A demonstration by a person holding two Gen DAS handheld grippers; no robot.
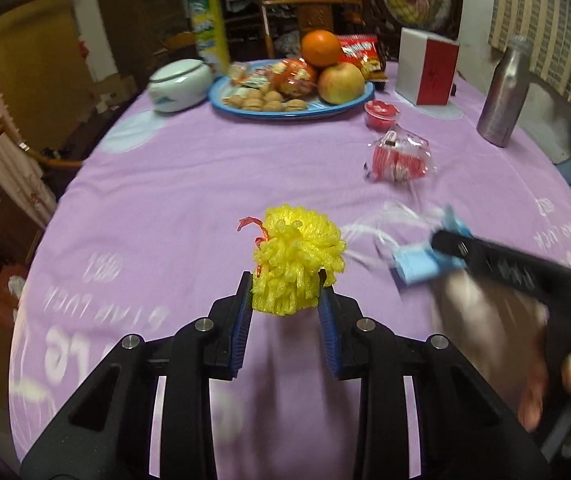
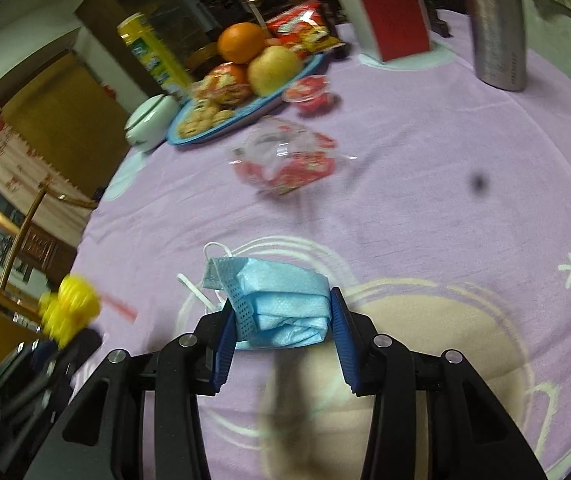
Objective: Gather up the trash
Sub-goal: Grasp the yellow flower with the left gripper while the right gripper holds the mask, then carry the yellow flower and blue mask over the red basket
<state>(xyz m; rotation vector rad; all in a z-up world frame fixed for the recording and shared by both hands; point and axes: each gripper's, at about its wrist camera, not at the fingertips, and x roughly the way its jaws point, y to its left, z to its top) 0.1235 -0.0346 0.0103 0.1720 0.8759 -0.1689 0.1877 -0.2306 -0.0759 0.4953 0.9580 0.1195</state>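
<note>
Lilac printed tablecloth (image 1: pixel 189 184) spans the round table, a crinkled red-and-clear plastic wrapper (image 1: pixel 399 158) lying loose, probably next. Right gripper (image 2: pixel 281 316) pinches the folded blue face mask (image 2: pixel 285 304); left gripper (image 1: pixel 285 292) pinches the yellow foam fruit net (image 1: pixel 297 256). Keep both squeezes firm while carrying them clear above the cloth.

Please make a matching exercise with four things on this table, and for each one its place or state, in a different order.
Things:
1. foam net
2. face mask
3. orange
4. bottle

States:
A. stacked on other fruit on the blue plate
B. held in the right gripper
C. standing upright on the cloth
D. held in the left gripper

Pairs: 1-D, 2-B, 3-A, 4-C
</note>
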